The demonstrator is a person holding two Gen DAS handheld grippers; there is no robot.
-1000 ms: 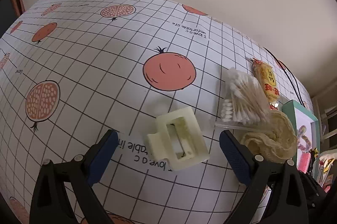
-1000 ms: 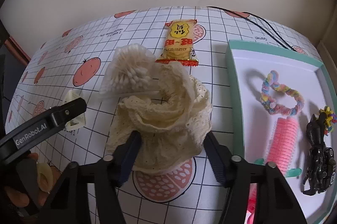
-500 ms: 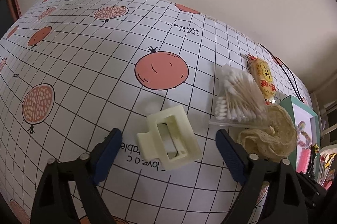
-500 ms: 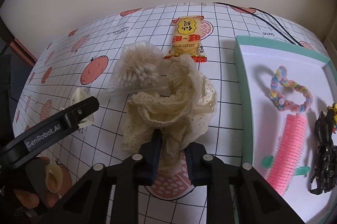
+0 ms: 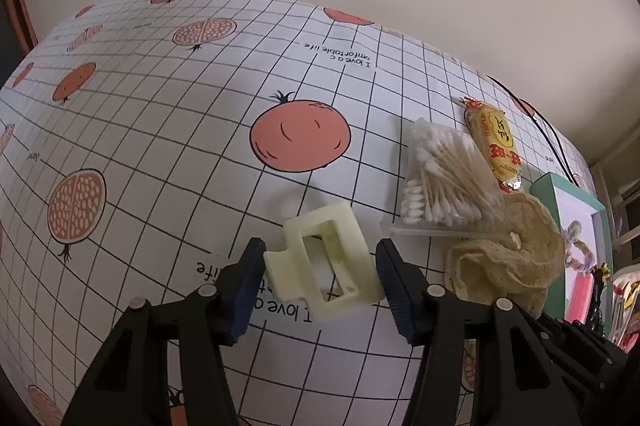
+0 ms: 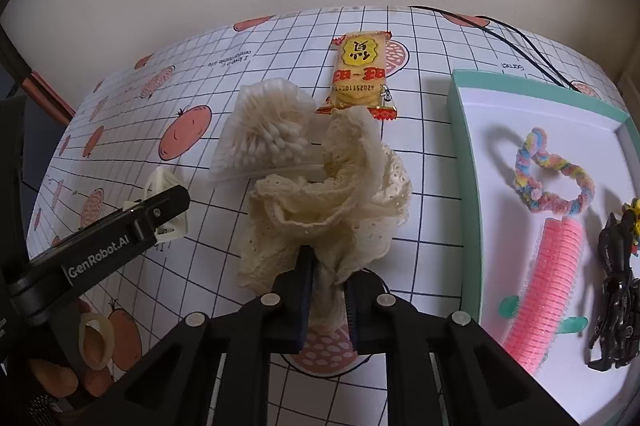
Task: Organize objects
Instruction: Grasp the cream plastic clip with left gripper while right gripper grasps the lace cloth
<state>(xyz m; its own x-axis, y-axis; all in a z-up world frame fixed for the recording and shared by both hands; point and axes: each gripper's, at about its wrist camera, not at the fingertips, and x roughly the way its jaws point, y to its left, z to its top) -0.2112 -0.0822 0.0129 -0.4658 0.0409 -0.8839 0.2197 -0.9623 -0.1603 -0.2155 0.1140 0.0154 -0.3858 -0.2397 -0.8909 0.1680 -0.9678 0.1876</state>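
Note:
A cream hair claw clip (image 5: 320, 266) lies on the pomegranate-print tablecloth, and my left gripper (image 5: 322, 278) is shut on it, one blue pad against each side. In the right wrist view the clip (image 6: 160, 186) shows partly behind the left gripper's arm (image 6: 120, 238). My right gripper (image 6: 326, 290) is shut on the near edge of a cream lace scrunchie (image 6: 328, 194); the left view shows that scrunchie (image 5: 508, 262) right of the clip. A teal tray (image 6: 460, 166) with a white floor stands at the right.
A bag of cotton swabs (image 6: 264, 138) touches the scrunchie's far left side, with a yellow snack packet (image 6: 360, 74) behind. The tray holds a pastel hair tie (image 6: 552, 182), a pink roller (image 6: 548, 286) and a black clip (image 6: 616, 290). A black cable (image 6: 500, 30) runs along the back.
The left gripper's fingers have come together from wide apart onto the hair clip. The right gripper has closed from around the scrunchie to a pinch on its near edge.

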